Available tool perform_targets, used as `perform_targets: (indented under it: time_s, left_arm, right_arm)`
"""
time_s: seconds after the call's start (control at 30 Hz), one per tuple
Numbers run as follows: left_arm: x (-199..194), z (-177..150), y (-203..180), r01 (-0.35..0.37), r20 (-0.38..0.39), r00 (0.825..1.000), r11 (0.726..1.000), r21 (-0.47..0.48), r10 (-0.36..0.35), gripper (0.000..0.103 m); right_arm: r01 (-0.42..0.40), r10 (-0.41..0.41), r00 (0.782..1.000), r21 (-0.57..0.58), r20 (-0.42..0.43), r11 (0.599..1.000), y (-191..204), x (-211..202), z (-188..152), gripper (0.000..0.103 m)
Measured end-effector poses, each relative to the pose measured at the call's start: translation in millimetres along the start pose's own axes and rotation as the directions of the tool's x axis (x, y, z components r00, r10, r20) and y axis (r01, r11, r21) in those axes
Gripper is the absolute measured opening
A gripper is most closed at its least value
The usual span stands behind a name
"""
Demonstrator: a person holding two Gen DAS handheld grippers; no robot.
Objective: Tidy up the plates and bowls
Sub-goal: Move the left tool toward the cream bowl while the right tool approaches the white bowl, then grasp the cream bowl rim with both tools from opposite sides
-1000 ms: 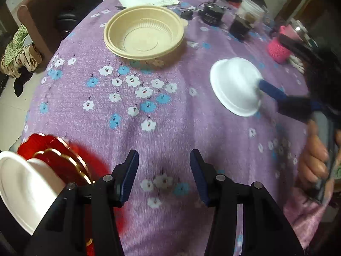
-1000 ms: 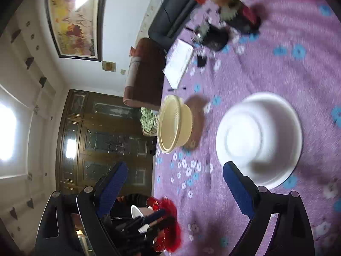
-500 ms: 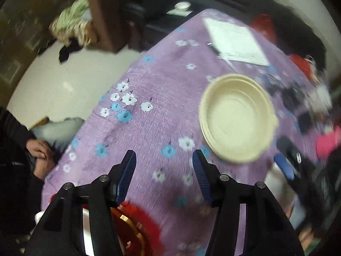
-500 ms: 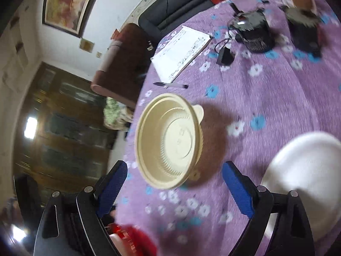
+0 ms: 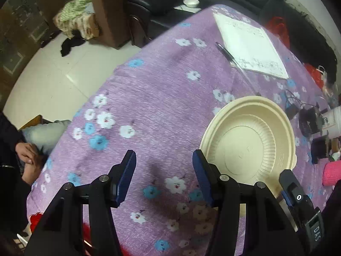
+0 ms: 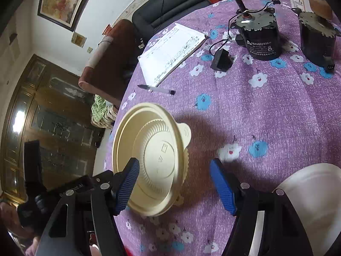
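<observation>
Left tongs open, empty, over bare purple cloth. Right tongs closing around cream bowl; pads not touching its rim. White bowl just right. Beyond: pen, notebook, desk edge.

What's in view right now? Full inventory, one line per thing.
tablecloth: 1, purple with flowers, covers table
cream bowl: 1, cream, near table edge, upright
white bowl: 1, white, lower right of the right wrist view, upside down
notebook: 1, white, far side
pen: 1, clear and black, beside notebook
motors: 2, black, far right
red dishes: count unclear, red, bottom left
left gripper: open, empty, over cloth
right gripper: jaws closing, cream bowl's rim between them, not pressed
</observation>
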State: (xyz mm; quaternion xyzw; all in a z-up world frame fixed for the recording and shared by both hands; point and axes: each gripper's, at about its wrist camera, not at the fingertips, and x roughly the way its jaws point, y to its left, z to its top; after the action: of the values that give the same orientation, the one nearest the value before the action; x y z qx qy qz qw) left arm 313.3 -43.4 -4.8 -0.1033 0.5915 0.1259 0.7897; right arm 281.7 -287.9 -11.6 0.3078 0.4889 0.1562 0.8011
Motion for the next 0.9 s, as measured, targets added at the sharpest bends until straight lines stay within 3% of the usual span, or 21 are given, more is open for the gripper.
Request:
perform_targets:
  time_s: [0.13,0.33,0.4,0.63,0.8,0.87,0.9]
  left_arm:
    - [-9,1,-1,0.026,-0.002,1.0,0.999,0.036,-0.026,0.054]
    - [-22,4,-13,0.138,0.004,0.99,0.988,0.076,-0.139,0.054]
    - [-20,2,-26,0.113,0.022,0.993,0.988,0.107,-0.116,0.054]
    - [20,3,-40,0.106,-0.085,0.992,0.99,0.096,-0.098,0.054]
    - [20,-1,-44,0.102,-0.075,0.993,0.988,0.112,-0.094,0.052]
    - [22,-5,-45,0.116,-0.092,0.99,0.987,0.109,-0.107,0.034]
    - [23,-6,-45,0.124,-0.098,0.989,0.986,0.11,-0.113,0.031]
  right_arm:
    - [-0.019,0.018,1.0,-0.004,-0.014,1.0,1,2,1,0.071]
    - [-0.024,0.024,1.0,-0.003,0.004,1.0,0,-2,4,0.072]
    - [-0.008,0.008,1.0,-0.009,0.003,1.0,1,0,4,0.072]
    - [0.035,-0.035,0.999,-0.012,0.0,0.999,2,10,3,0.069]
    - [0.059,-0.059,0.998,-0.017,-0.002,0.998,1,13,5,0.05]
    - [0.066,-0.066,0.998,-0.013,-0.011,0.998,-1,16,5,0.04]
    - [0.073,-0.073,0.997,-0.008,-0.014,0.997,-2,18,4,0.036]
